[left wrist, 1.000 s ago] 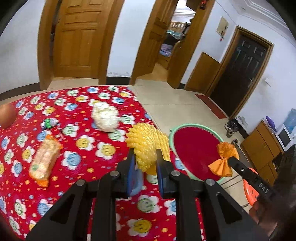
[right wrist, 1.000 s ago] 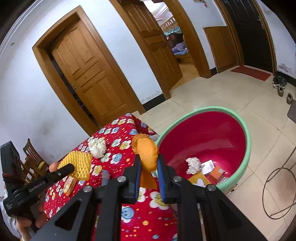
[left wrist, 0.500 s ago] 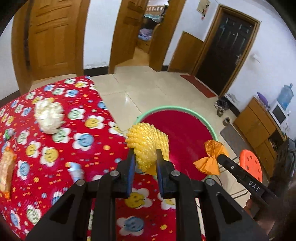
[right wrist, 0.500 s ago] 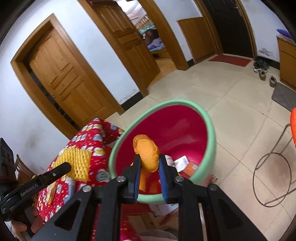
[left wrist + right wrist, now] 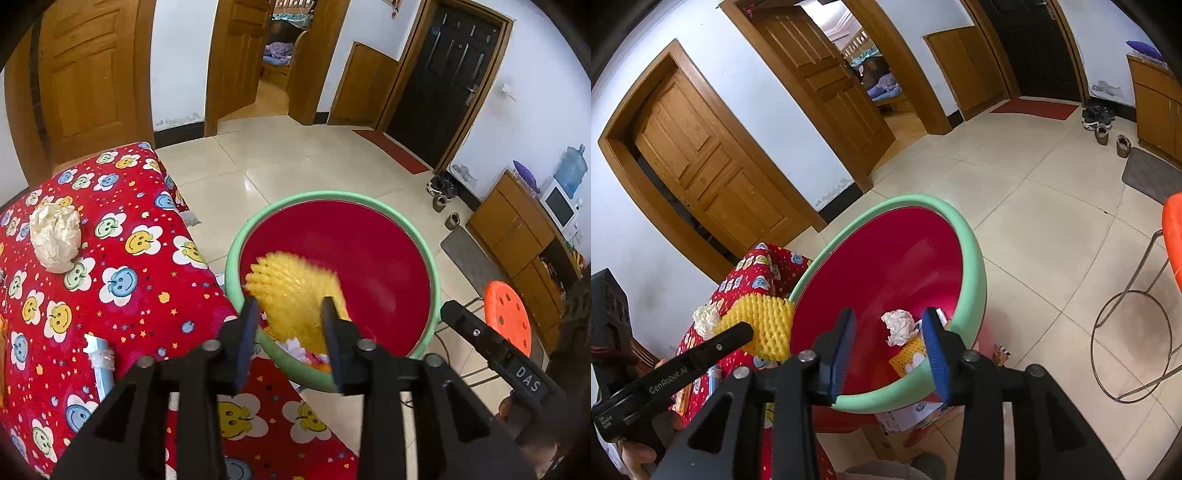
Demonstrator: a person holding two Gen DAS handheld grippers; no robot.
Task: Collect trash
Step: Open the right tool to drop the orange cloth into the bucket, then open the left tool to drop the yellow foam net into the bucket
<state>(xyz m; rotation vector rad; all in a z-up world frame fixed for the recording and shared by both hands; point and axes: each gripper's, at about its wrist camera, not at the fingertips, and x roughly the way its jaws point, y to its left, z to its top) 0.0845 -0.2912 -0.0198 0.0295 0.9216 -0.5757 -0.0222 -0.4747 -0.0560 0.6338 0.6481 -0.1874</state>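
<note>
Here, the left wrist view looks down on a table under a red cloth [image 5: 122,280] printed with smiley flowers, in a room with a pale tiled floor [image 5: 280,162], wooden doors and a dark door at the far right. A red basin with a green rim [image 5: 436,273] stands just beside the table edge. The left gripper [image 5: 290,332] is spread wide, gripping nothing — the yellow foam net [image 5: 295,291] shows blurred between its fingers, over the basin's near side, its ribs fanning up and to the left. A crumpled white wad [image 5: 55,236] lies on the cloth, well apart. An orange stool [image 5: 508,314] stands to the right.

The right wrist view faces the same basin [image 5: 975,273] from the other side, its fingers above the near rim. The right gripper [image 5: 892,350] is also spread wide and empty. Inside the basin lie a crumpled white paper [image 5: 899,326] and other scraps. At the left, the foam net [image 5: 764,326] hangs at the basin's rim with its long axis roughly upright, beside the other gripper's finger.
</note>
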